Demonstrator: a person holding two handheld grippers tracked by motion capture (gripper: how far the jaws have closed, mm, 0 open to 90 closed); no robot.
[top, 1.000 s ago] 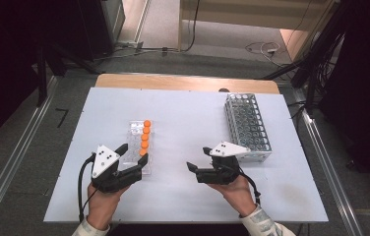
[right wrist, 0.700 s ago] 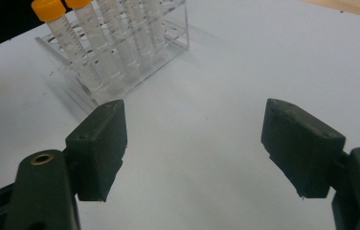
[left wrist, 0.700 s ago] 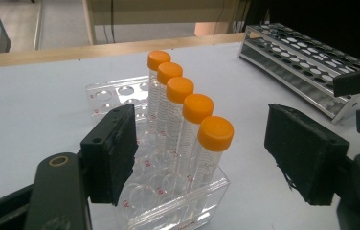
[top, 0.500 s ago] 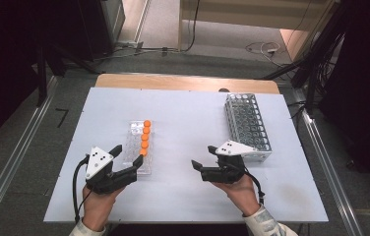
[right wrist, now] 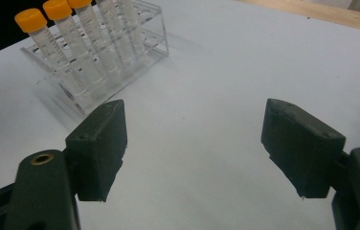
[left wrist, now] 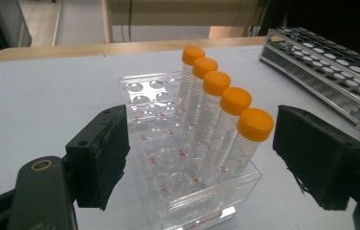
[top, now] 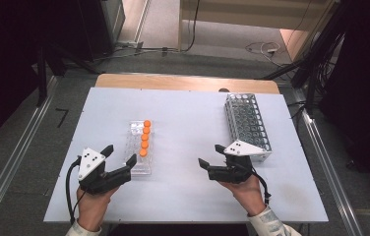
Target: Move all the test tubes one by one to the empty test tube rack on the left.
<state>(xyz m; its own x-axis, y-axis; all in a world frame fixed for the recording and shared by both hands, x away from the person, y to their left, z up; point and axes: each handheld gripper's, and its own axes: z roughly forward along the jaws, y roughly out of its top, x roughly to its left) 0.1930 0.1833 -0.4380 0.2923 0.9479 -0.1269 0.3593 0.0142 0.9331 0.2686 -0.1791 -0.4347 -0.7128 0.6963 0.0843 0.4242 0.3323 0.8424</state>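
The left claw has just been opening around the nearest orange-capped tube — probably being readied for a grasp; the right claw is being held apart.

Black grippers, grey triangular plates, black cables, light cuffs.
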